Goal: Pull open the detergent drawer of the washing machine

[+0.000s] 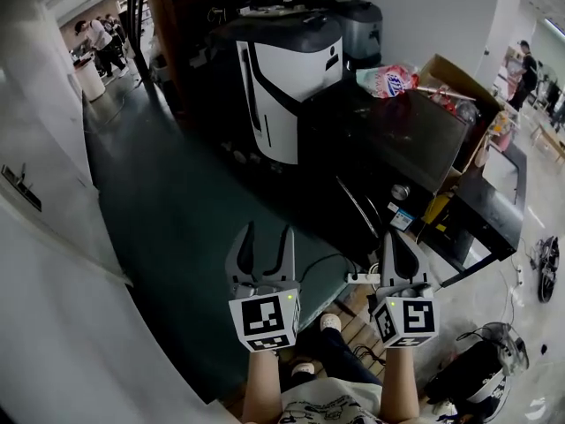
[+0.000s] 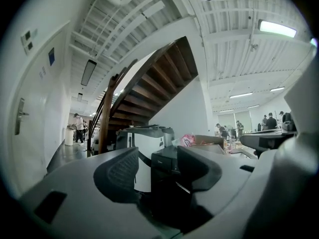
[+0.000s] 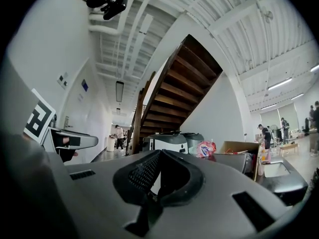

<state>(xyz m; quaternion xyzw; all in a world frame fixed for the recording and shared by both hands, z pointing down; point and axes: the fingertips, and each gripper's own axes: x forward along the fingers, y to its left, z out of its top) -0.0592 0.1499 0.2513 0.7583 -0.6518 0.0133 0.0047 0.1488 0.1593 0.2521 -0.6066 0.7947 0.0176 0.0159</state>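
Note:
The black washing machine (image 1: 380,140) stands on the floor ahead of me and to the right; I cannot make out its detergent drawer. My left gripper (image 1: 268,232) is held low in front of me, well short of the machine, open with nothing between its fingers. In the left gripper view the machine (image 2: 164,171) shows far off through the gap of the left gripper (image 2: 157,171). My right gripper (image 1: 395,239) hangs beside the left one, shut and empty, also short of the machine. The right gripper (image 3: 158,153) has its tips touching in its own view.
A white and black machine (image 1: 291,69) stands behind the washer, next to a wooden staircase (image 2: 159,78). A cardboard box (image 1: 459,82) and a snack bag (image 1: 388,79) lie at the back right. A power strip (image 1: 362,278) and cables lie by my feet. A white wall (image 1: 35,193) runs along the left.

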